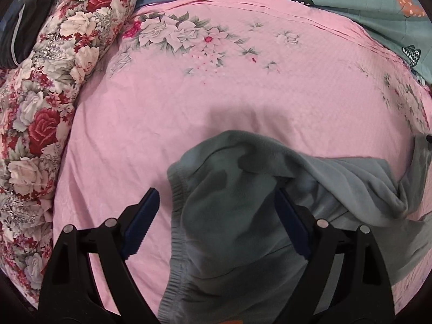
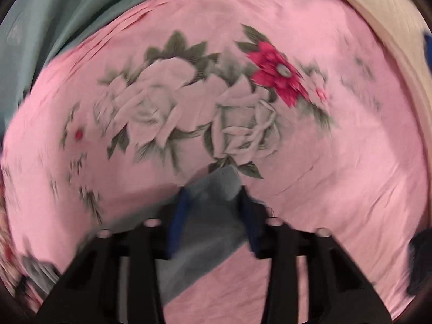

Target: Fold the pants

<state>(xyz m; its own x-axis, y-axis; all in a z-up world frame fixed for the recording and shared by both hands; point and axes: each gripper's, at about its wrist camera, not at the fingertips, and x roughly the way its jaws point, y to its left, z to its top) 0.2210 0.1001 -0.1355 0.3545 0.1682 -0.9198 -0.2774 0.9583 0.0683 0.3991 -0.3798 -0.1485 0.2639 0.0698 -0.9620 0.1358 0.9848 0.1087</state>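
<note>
Grey-green fleece pants (image 1: 237, 210) lie crumpled on the pink floral bedsheet (image 1: 189, 102), with the ribbed waistband at their left edge. My left gripper (image 1: 216, 197) is open, its blue-padded jaws wide apart on either side of the waistband end, just above the cloth. In the right wrist view, which is motion-blurred, my right gripper (image 2: 213, 197) is closed on a fold of the pants (image 2: 216, 216), and the cloth sticks out past the fingertips over the pink sheet (image 2: 324, 162).
A red-and-white floral pillow (image 1: 40, 108) lies along the left side with a dark object (image 1: 24, 35) behind it. A teal patterned blanket (image 1: 378, 13) lies at the far right. A cream fabric (image 2: 391, 40) borders the sheet at the upper right.
</note>
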